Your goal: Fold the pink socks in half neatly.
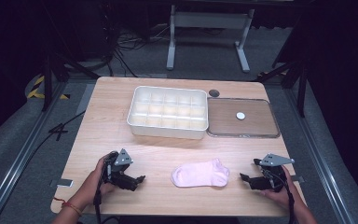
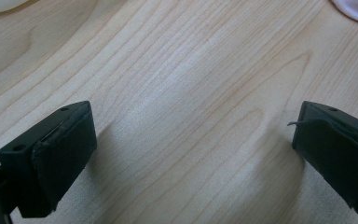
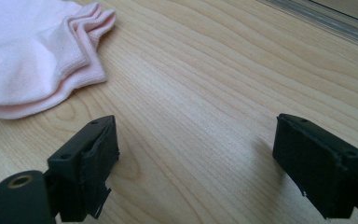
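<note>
The wooden surface (image 1: 158, 154) carried everything in reach, set out so that your two hands could work toward the middle from the near edge. At its far side stood the white divided tray (image 1: 168, 112), its rows of small compartments bare, and touching its right end lay the clear flat lid (image 1: 242, 117) with a small white disc (image 1: 240, 115) resting on it; a dark round grommet (image 1: 214, 93) sat just beyond the lid's far left corner. Both containers were kept well apart from the near edge, which judged from the layout left you working room in front.

There, between your hands, lay the pink sock (image 1: 200, 174), flat, its cuff end toward your right and its toe toward your left. In the right gripper view its ribbed cuff (image 3: 81, 44) showed layered edges, a likely place to pinch.

You held the left claw (image 1: 139, 179) low over the surface, near the sock's toe but apart from it, its jaws spread wide over bare wood. The right claw (image 1: 244, 178) sat likewise on the other side, jaws spread and holding nothing, the cuff lying just ahead and to one side of them. The two claws faced inward, seemingly ready to take the sock from both ends.
</note>
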`<state>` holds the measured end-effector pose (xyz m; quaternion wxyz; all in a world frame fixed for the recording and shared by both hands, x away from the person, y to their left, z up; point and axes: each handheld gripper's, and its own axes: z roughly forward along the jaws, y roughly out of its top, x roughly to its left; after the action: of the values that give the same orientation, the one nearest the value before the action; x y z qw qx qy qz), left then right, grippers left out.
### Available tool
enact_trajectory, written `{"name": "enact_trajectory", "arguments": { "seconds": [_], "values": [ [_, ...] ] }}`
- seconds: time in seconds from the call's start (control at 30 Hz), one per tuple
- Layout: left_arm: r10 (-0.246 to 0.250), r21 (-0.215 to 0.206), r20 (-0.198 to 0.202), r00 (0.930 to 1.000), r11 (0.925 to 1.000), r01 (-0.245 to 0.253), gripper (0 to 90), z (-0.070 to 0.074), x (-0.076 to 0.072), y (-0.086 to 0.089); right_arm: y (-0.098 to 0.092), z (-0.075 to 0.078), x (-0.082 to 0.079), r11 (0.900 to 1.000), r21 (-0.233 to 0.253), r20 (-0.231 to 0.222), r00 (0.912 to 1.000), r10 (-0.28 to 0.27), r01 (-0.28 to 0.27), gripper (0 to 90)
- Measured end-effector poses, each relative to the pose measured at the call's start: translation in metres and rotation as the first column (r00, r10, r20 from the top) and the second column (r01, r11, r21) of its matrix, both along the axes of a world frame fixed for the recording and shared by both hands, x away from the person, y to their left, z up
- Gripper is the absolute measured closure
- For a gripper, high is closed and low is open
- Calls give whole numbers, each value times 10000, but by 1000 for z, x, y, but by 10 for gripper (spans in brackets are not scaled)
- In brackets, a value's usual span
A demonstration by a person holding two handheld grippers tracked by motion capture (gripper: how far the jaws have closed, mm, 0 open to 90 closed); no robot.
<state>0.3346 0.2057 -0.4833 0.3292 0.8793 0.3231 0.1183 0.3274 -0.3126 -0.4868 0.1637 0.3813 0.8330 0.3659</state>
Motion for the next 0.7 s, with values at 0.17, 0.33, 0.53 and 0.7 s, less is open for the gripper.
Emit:
{"name": "enact_trajectory", "arguments": {
  "seconds": [0.17, 0.33, 0.53, 0.7],
  "values": [
    [-42, -98, -75, 10000, 9999, 42, 0, -1, 1, 0, 0, 0, 0, 10000, 2, 5, 10000, 5, -5, 145],
    [-126, -160, 0, 9999, 9998, 126, 2, -1, -2, 3, 0, 0, 0, 10000, 8, 2, 10000, -17, 17, 146],
    [-315, -155, -41, 9995, 9994, 314, 1, -1, -1, 3, 1, 0, -1, 9999, -26, -7, 9999, -133, 133, 146],
    [-444, -130, -22, 9990, 9989, 444, 0, -1, 1, 4, 1, 0, -1, 9998, -19, -20, 9998, -177, 177, 146]
  ]
}}
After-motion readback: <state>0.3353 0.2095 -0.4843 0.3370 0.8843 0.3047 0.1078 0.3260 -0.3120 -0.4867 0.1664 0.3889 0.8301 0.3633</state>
